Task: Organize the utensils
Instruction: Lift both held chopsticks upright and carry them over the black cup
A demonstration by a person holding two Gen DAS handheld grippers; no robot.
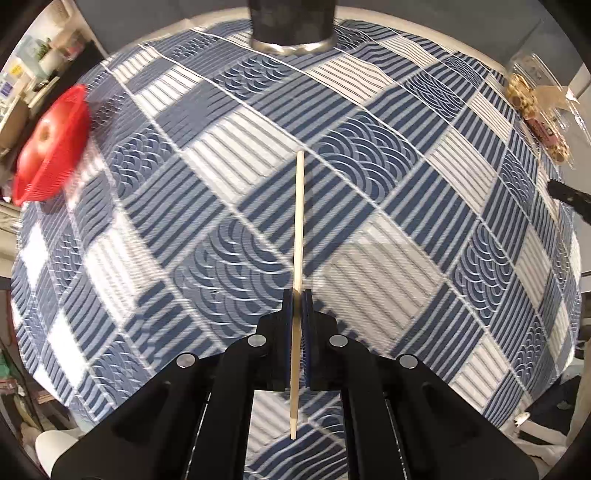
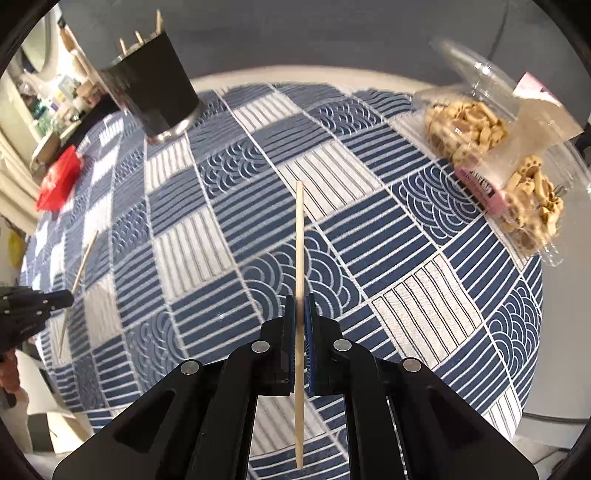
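Observation:
My left gripper (image 1: 296, 295) is shut on a wooden chopstick (image 1: 298, 221) that points forward above the blue-and-white patterned tablecloth (image 1: 369, 240). My right gripper (image 2: 300, 301) is shut on a second wooden chopstick (image 2: 299, 240), held the same way. A black cup (image 2: 155, 92) with several chopsticks standing in it is at the far left in the right wrist view; its base (image 1: 291, 26) is at the top middle of the left wrist view. The left gripper (image 2: 33, 302) with its chopstick (image 2: 79, 273) shows at the left edge of the right wrist view.
A red basket (image 1: 51, 147) holding an apple (image 1: 40, 140) sits at the table's left edge; it also shows in the right wrist view (image 2: 59, 179). A clear plastic box of biscuits (image 2: 491, 147) lies at the right; it also shows in the left wrist view (image 1: 535, 114).

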